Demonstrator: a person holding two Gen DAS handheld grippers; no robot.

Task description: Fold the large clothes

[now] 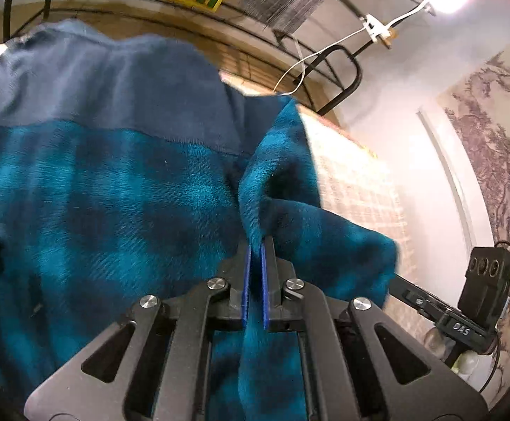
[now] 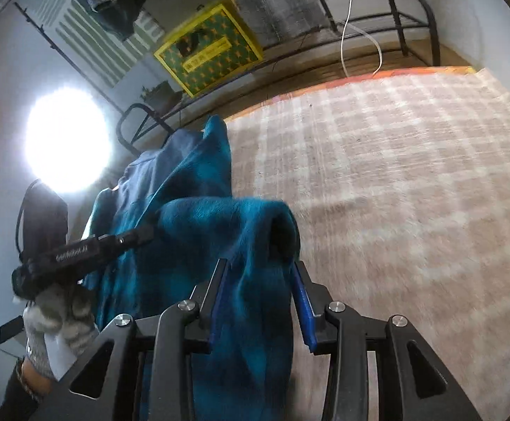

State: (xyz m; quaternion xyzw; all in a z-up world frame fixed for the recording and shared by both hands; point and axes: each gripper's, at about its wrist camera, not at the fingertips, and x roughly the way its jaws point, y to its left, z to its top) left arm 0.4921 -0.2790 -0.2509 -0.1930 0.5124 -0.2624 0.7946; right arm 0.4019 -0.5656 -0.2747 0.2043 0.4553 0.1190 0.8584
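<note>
Teal-and-navy checked fleece (image 1: 107, 182) hanging between two grippers over a plaid bed cover (image 2: 412, 175)

It's fuzzy, with a plain navy band along the top, and fills the left and centre of the left wrist view. The left gripper (image 1: 256, 245) is squeezed tight on a fold of it. The right gripper (image 2: 260, 266) has its blue pads spread with fabric draped between them; can't really tell through the blur if they press on it. A yellow-and-green box (image 2: 209, 51) sits upper centre, contents unclear.
</note>
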